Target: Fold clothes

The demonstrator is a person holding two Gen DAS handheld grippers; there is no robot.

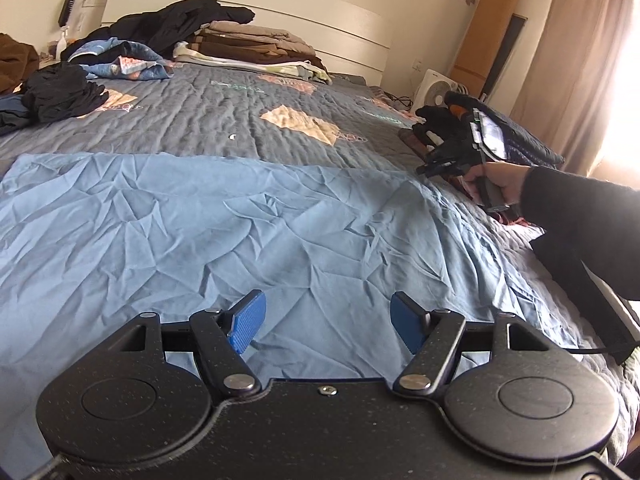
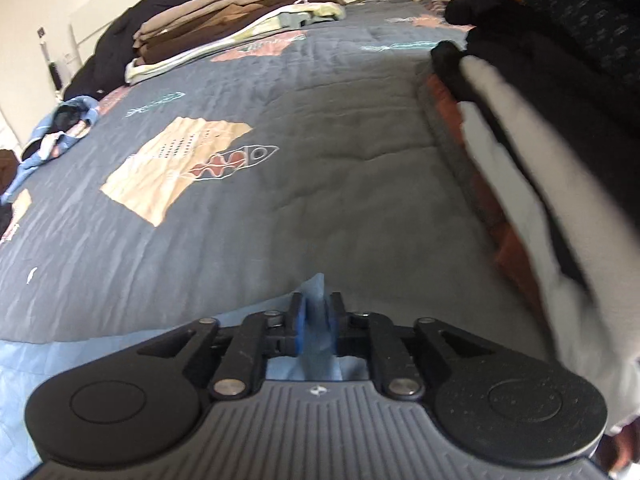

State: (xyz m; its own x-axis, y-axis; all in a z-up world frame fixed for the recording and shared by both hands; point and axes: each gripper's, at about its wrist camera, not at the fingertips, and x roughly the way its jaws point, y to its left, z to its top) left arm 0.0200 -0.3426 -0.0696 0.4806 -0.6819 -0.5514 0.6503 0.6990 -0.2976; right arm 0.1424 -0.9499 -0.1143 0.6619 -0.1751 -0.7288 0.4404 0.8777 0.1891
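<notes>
A wrinkled light-blue cloth (image 1: 224,232) lies spread flat on the grey quilted bed. My left gripper (image 1: 325,322) hovers over its near part, blue pads apart, nothing between them. In the right wrist view my right gripper (image 2: 316,320) is shut on a pinched-up fold of the light-blue cloth (image 2: 316,344) at its far right corner. That same gripper (image 1: 424,170) shows in the left wrist view at the cloth's right edge, held by a hand in a dark sleeve.
Folded brown and beige clothes (image 1: 256,46) are stacked by the headboard, with dark loose garments (image 1: 60,92) at left. A pile of dark, white and rust clothes (image 2: 540,128) lies along the bed's right side. A fan (image 1: 434,94) stands beyond the bed.
</notes>
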